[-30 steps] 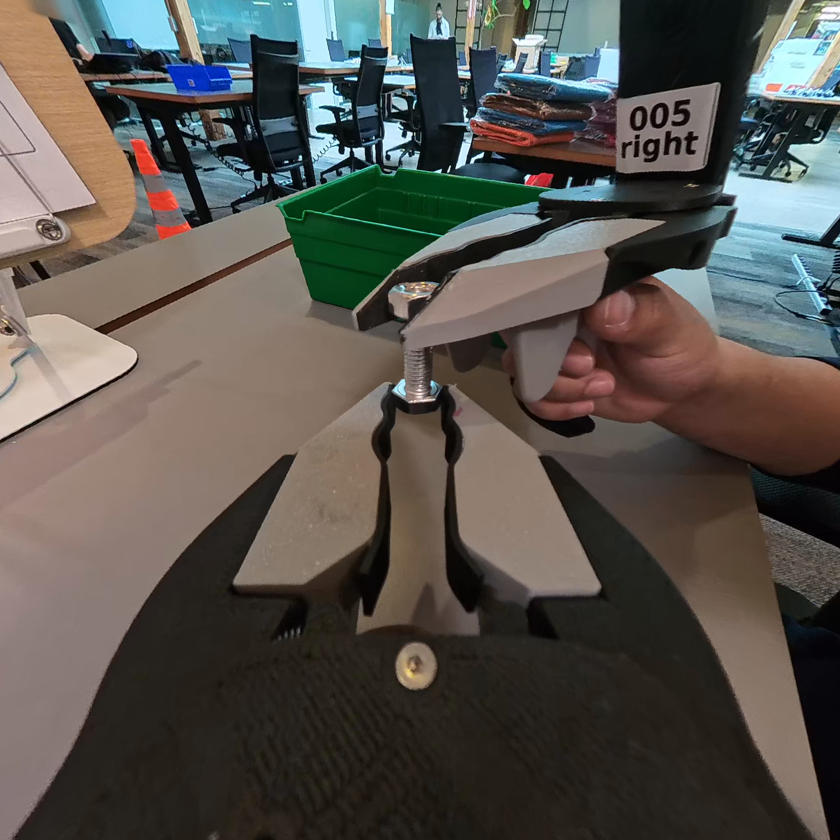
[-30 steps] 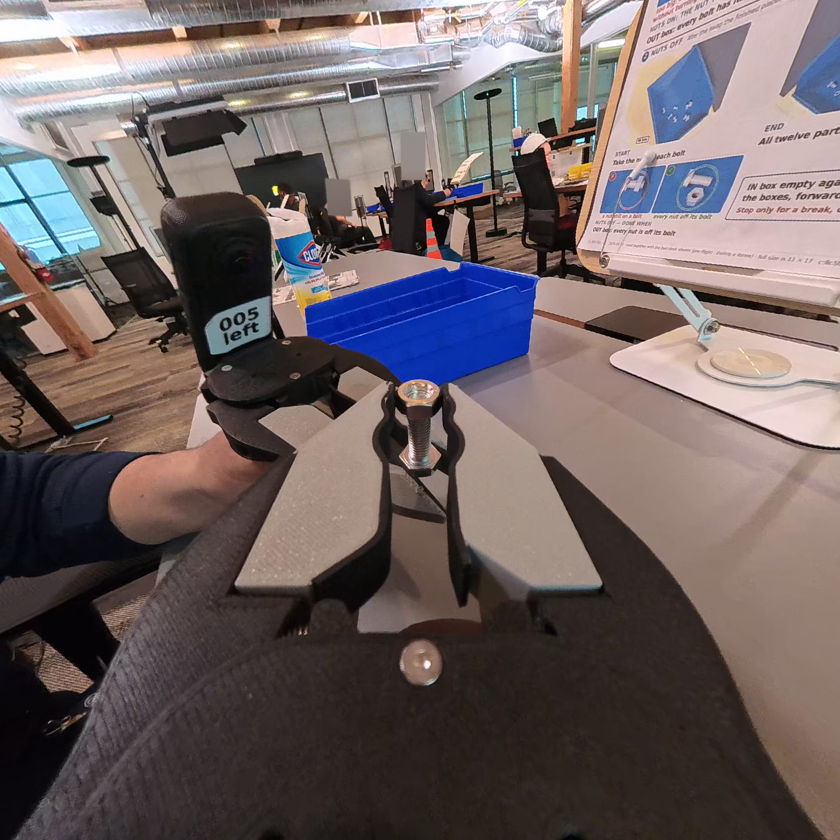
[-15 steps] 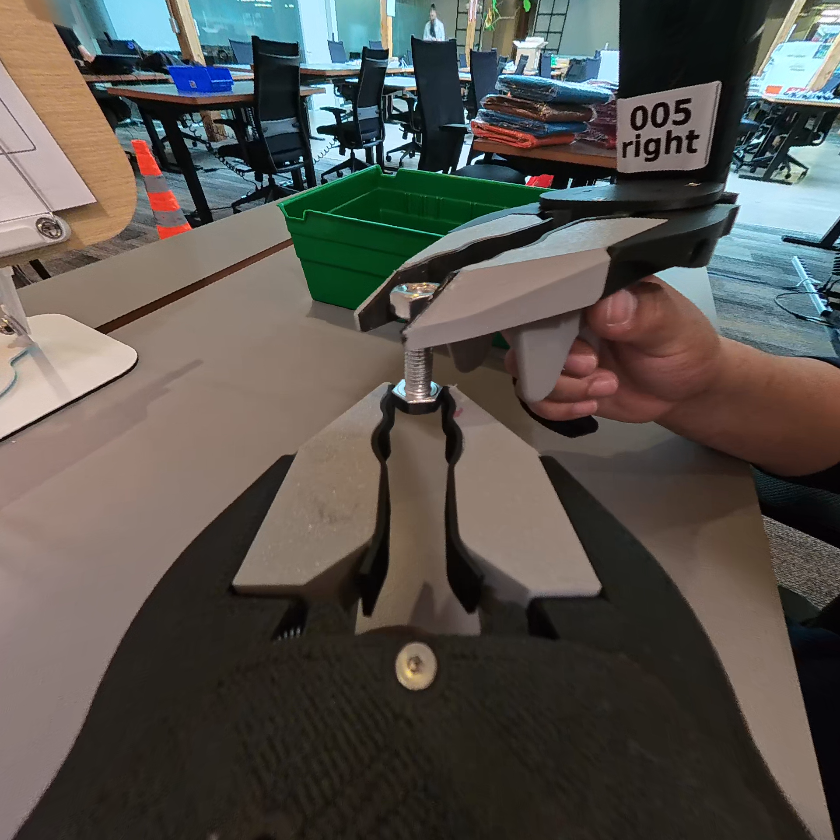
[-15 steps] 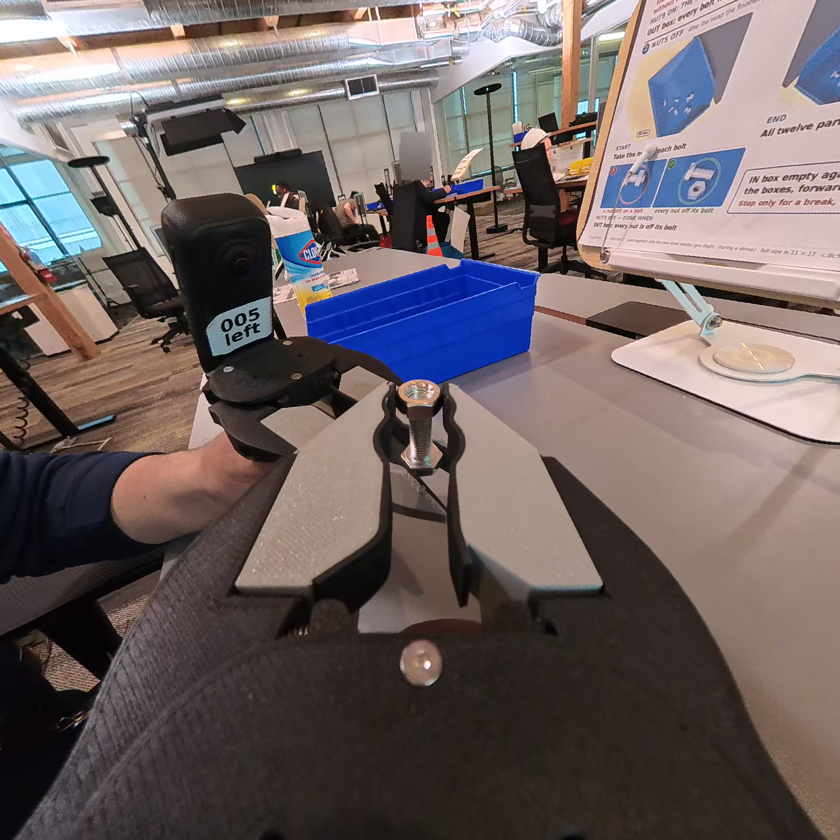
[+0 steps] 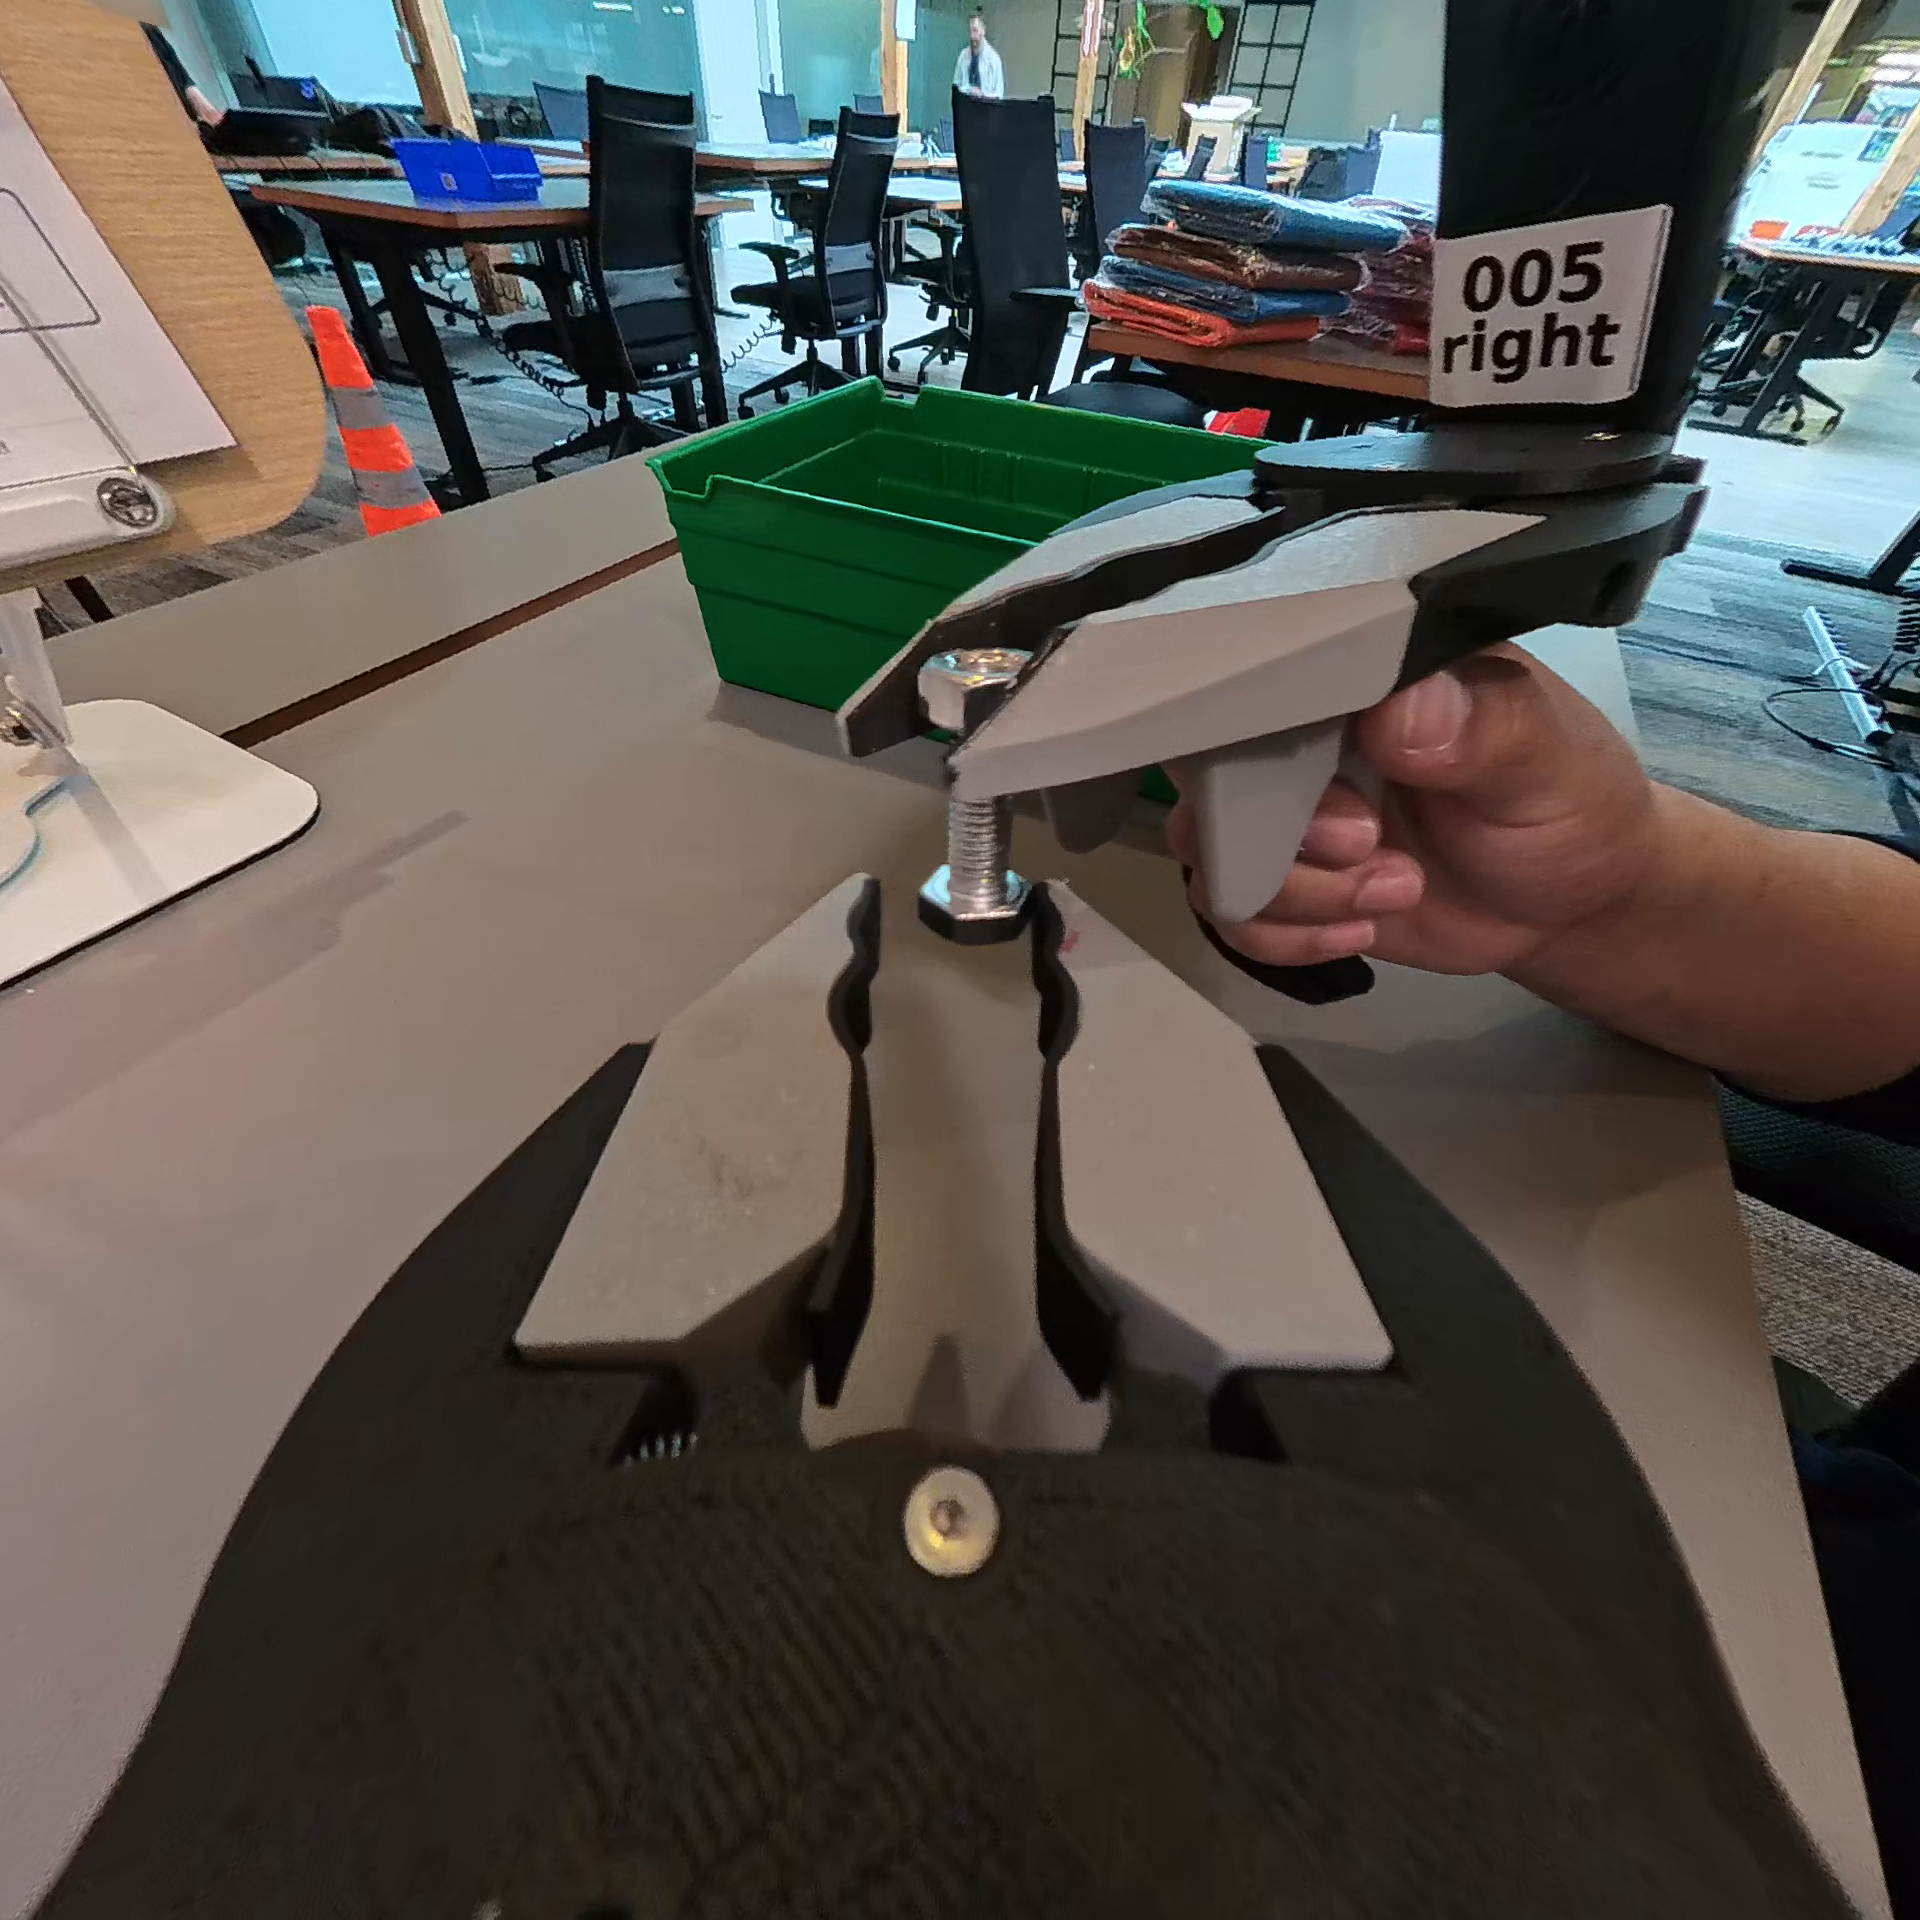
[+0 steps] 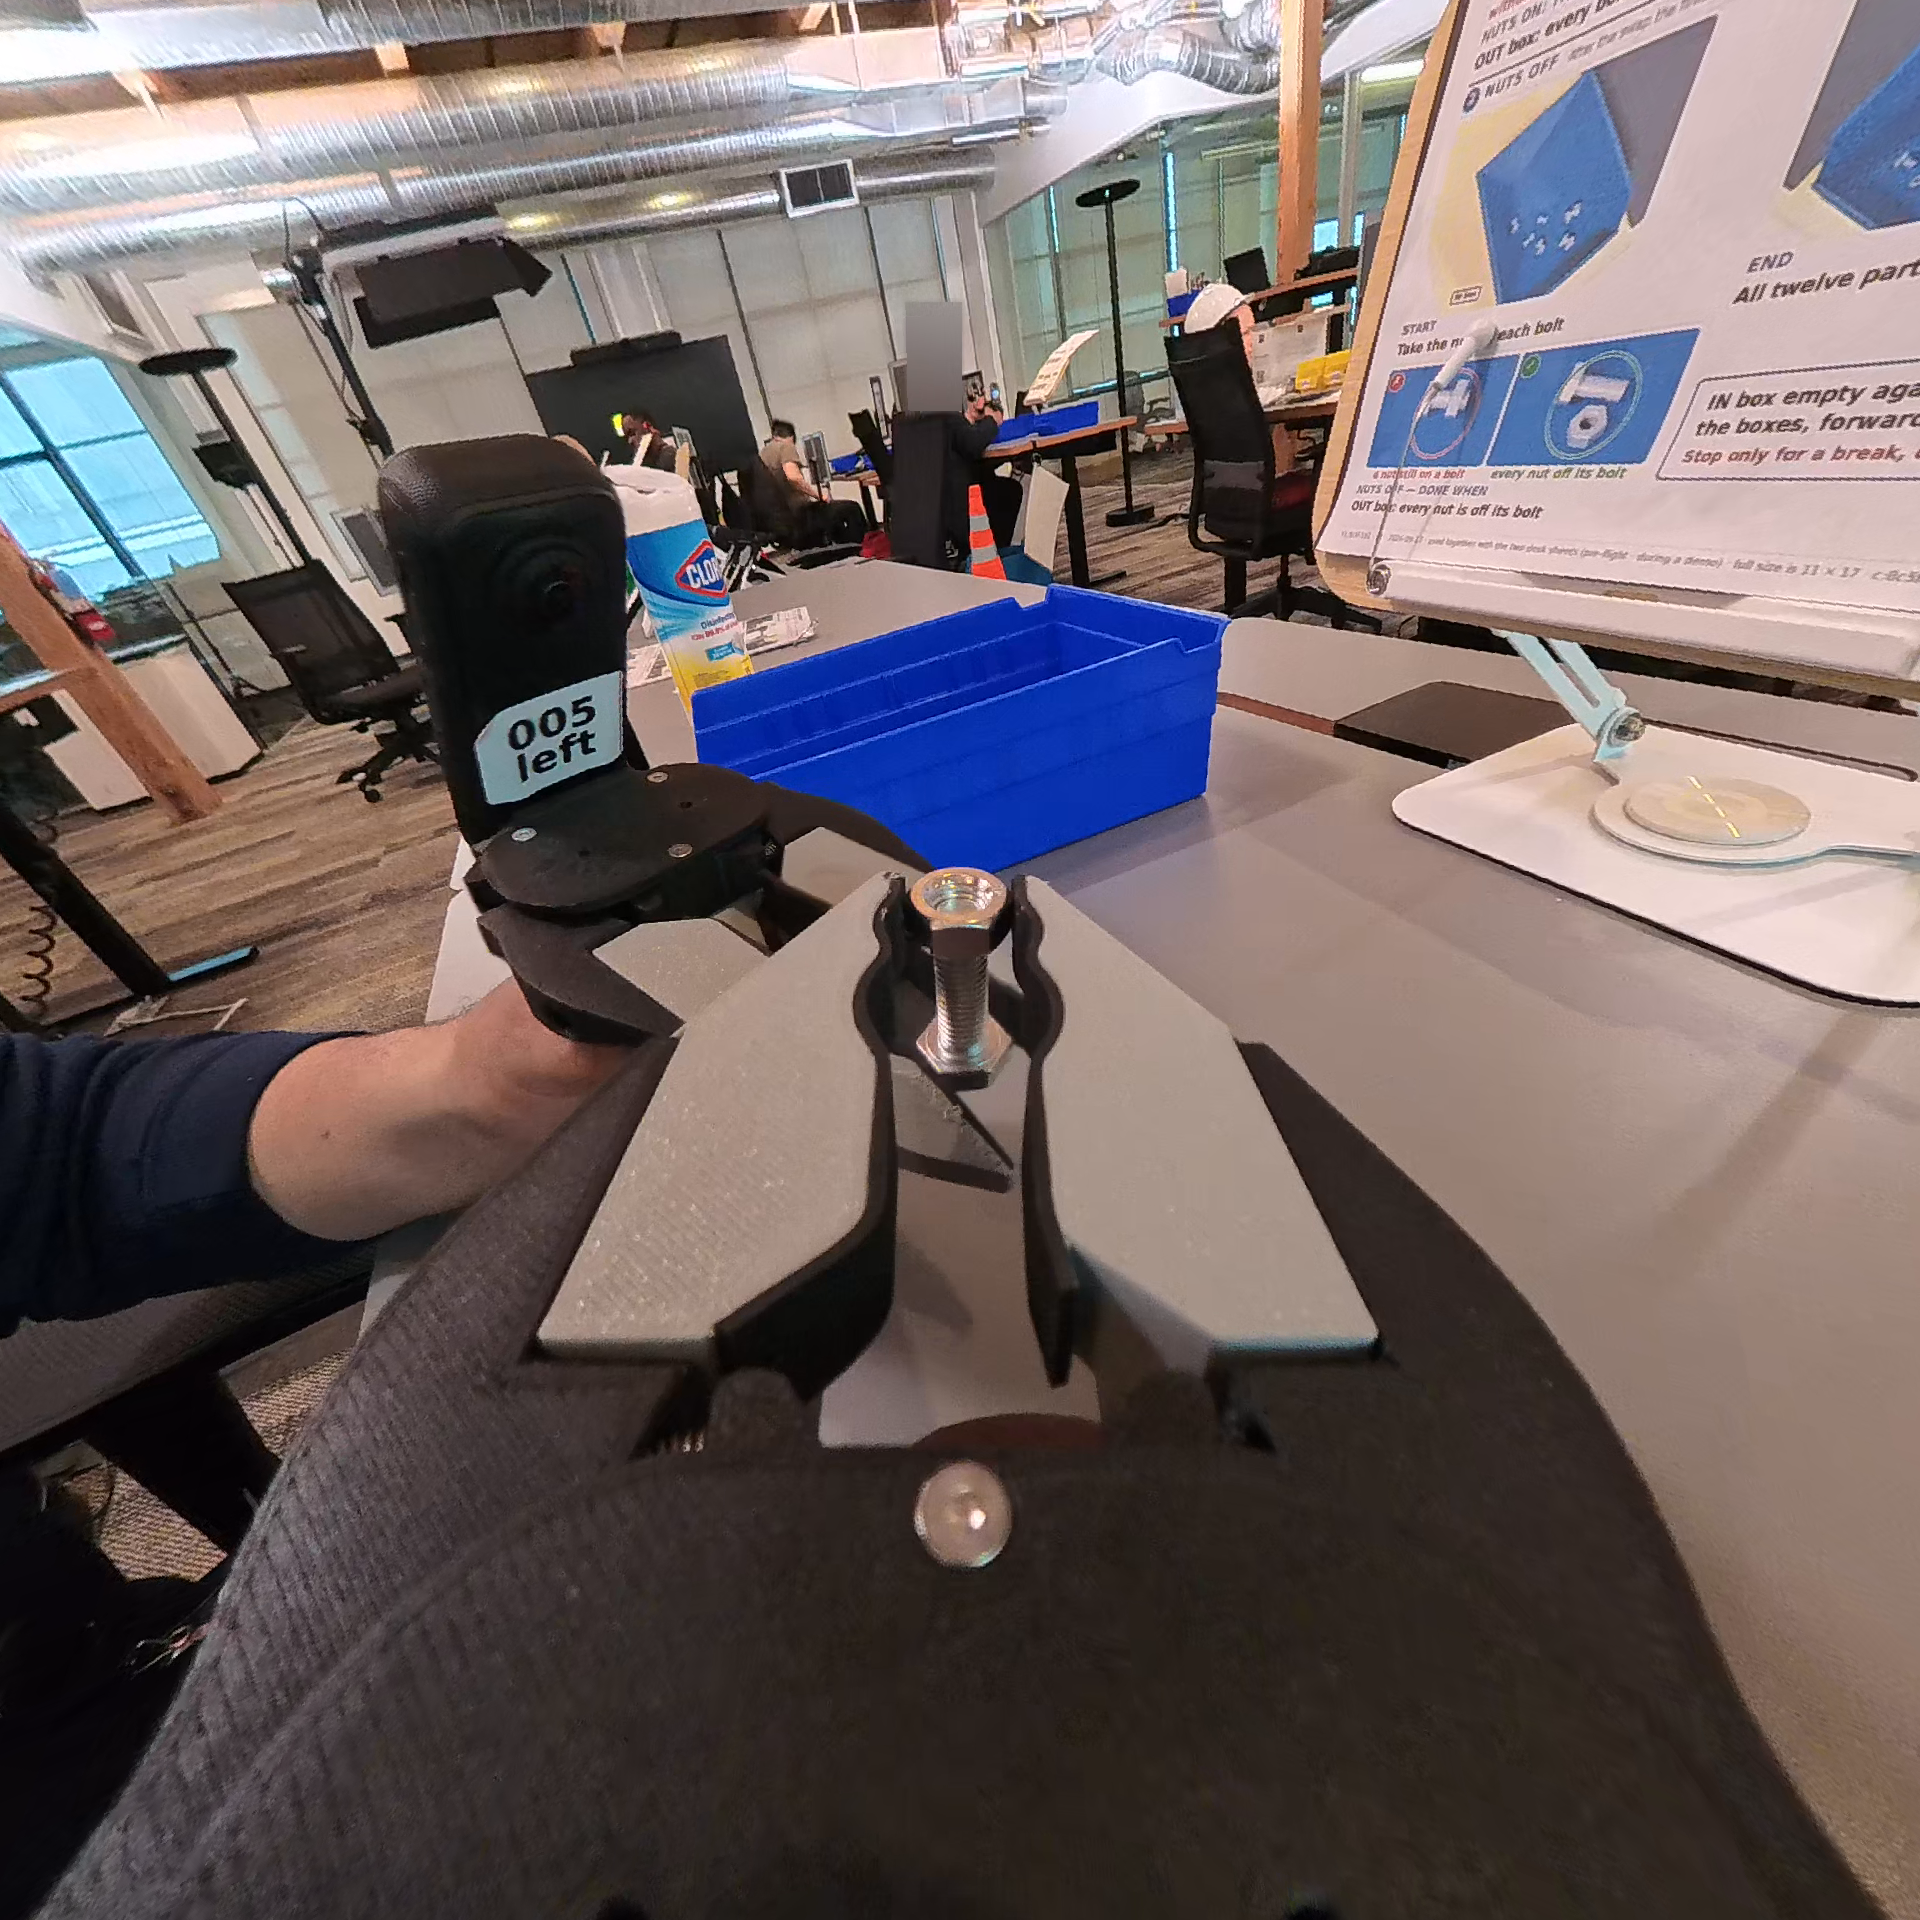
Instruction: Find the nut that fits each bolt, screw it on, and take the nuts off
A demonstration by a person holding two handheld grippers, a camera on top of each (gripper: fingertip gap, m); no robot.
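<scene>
A silver bolt (image 5: 971, 831) hangs upright over the grey table (image 5: 416, 987), head up, with a hex nut (image 5: 974, 906) on the low end of its thread. My right gripper (image 5: 935, 707) comes in from the right and is shut on the bolt's head. My left gripper (image 5: 956, 914) is at the nut's level with its jaws slightly parted; the nut sits toward the right finger, with a gap on the left. In the right wrist view my right gripper (image 6: 954, 904) clamps the head, the bolt (image 6: 954, 987) and nut (image 6: 961, 1055) below it, the left gripper's fingers (image 6: 956, 1143) underneath.
A green bin (image 5: 831, 561) stands just behind the right gripper. A blue bin (image 6: 966, 748) stands behind the left gripper, a wipes canister (image 6: 696, 603) past it. A stand with an instruction sheet (image 6: 1662, 312) on a white base (image 5: 125, 810) occupies the table's far side. The tips of one gripper are about 5 centimeters away from the tips of the other.
My left gripper's jaws have parted a little and no longer pinch the nut. The right gripper still holds the bolt head in the same place.
</scene>
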